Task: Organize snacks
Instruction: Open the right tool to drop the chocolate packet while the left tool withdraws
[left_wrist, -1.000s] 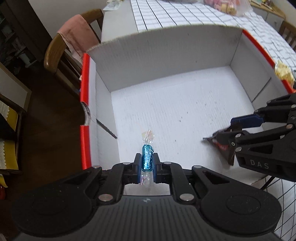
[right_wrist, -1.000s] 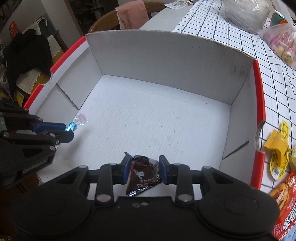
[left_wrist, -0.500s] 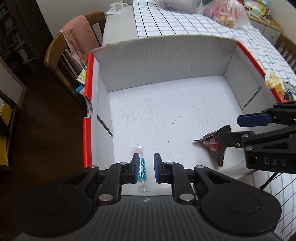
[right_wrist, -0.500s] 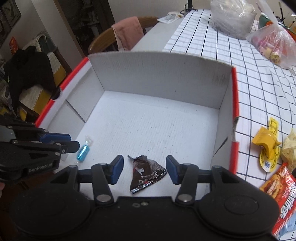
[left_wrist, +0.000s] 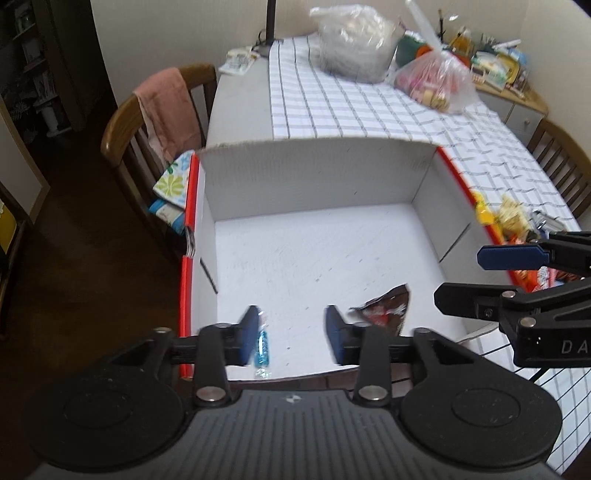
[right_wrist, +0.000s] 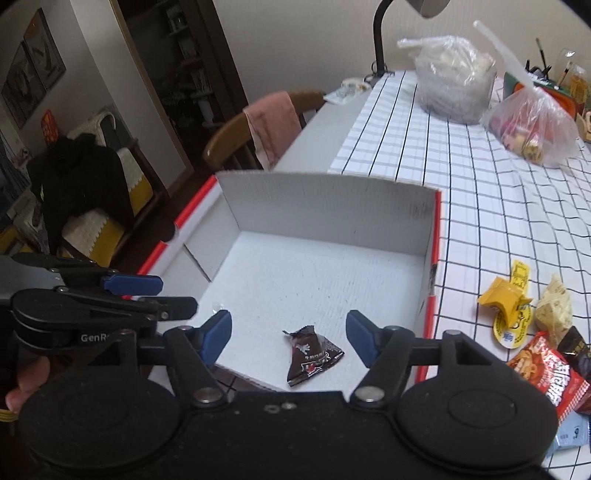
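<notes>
Both opening claws, left claw (left_wrist: 291, 334) and right claw (right_wrist: 289, 338), grip nothing; blue candy (left_wrist: 262, 345) beside left's pad.

A white box (right_wrist: 325, 199) with red edges holds a blue candy (left_wrist: 263, 346) and dark brown packet (right_wrist: 310, 356).

Your box (left_wrist: 314, 173) at frame centre is matt white corrugated cardboard, its floor finely ribbed, its side rims glossy red. The blue candy (left_wrist: 263, 345) at lower centre wears shiny foil with clear crinkled ends; your brown packet (right_wrist: 312, 358) is glossy film. The cloth (right_wrist: 498, 206) on the right is soft checked fabric. At upper left, the chair (left_wrist: 122, 129) is polished wood under a matt pink towel (left_wrist: 168, 107).
</notes>
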